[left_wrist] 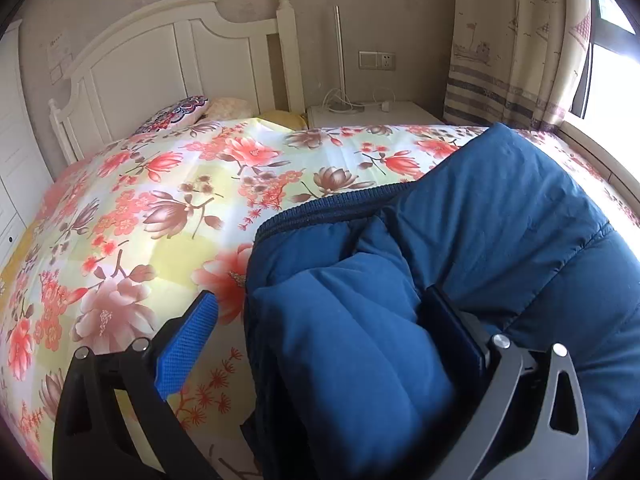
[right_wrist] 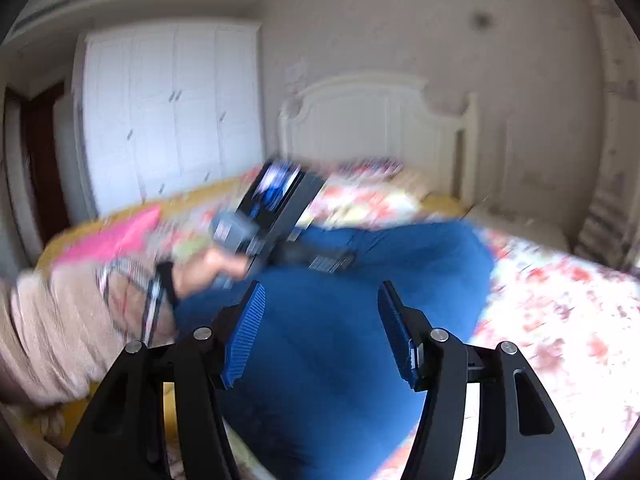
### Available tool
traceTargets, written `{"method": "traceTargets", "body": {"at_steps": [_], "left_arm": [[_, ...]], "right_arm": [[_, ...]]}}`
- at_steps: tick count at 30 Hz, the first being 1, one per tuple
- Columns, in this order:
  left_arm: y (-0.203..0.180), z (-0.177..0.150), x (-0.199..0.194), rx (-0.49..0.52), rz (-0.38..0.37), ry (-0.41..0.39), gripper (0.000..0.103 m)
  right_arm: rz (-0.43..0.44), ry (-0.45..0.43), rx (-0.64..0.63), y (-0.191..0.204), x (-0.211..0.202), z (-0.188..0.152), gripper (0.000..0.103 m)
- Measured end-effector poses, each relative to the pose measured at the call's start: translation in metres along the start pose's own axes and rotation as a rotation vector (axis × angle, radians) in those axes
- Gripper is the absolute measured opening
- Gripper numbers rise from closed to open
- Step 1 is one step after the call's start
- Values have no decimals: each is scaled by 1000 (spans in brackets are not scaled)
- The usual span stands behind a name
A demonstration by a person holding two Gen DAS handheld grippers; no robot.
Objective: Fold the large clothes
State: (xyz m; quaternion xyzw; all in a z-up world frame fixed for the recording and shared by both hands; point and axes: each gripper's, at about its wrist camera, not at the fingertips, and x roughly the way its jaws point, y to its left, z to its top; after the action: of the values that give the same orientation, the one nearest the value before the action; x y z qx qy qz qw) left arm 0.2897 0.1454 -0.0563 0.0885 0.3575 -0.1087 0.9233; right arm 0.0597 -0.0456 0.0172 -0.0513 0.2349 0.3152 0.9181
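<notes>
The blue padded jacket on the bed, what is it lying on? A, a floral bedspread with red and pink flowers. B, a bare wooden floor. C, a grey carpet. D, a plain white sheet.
A: the blue padded jacket is spread over a floral bedspread printed with red and pink flowers, in front of the white headboard.

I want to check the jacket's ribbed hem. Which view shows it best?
The left wrist view: the ribbed hem of the blue jacket lies sharp against the floral bedspread. The right wrist view is motion-blurred; the jacket is a plain blue mass, no hem discernible.
</notes>
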Motion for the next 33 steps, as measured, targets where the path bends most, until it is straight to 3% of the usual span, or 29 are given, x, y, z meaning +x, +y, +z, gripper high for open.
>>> {"method": "traceTargets", "body": {"at_steps": [1,3,5,7,8,10,11,14,17,19,20,22,26,28,33], "left_arm": [[0,0,-1,1,1,-3,101],[0,0,-4,11,12,-11,101],[-2,1,-9,42,48,-12,101],[-11,7,-23,115,184,-29,101],[-18,12,-34,170,316,-55,101],[-26,20,-54,224,487,-108,101],[-28,23,-65,226,505,-131,101],[-39,33,-104,186,372,-145,101],[-59,22,-105,246,391,-104,101],[-72,-2,-85,286,432,-40,101],[-71,-17,-74,273,439,-29,101],[-56,-30,-75,146,402,-76,101],[-39,-41,-77,40,373,-101,101],[-34,-45,-77,11,349,-113,101],[-24,-46,-72,-24,310,-111,101]], "right_arm": [[20,81,-62,12,19,-9,59],[-65,89,-219,42,37,-29,60],[-45,112,-214,41,39,-28,60],[-10,137,-213,33,38,-26,60],[0,142,-215,30,37,-27,60],[22,147,-194,23,38,-28,60],[24,149,-196,22,40,-28,60],[27,155,-210,21,37,-28,60],[38,155,-214,20,36,-29,60],[43,151,-212,22,38,-33,60],[51,151,-213,25,39,-35,60],[60,151,-225,28,38,-37,60],[105,150,-250,27,32,-30,59],[72,101,-217,9,21,-17,59],[-45,-37,16,-79,10,28,53]]}}
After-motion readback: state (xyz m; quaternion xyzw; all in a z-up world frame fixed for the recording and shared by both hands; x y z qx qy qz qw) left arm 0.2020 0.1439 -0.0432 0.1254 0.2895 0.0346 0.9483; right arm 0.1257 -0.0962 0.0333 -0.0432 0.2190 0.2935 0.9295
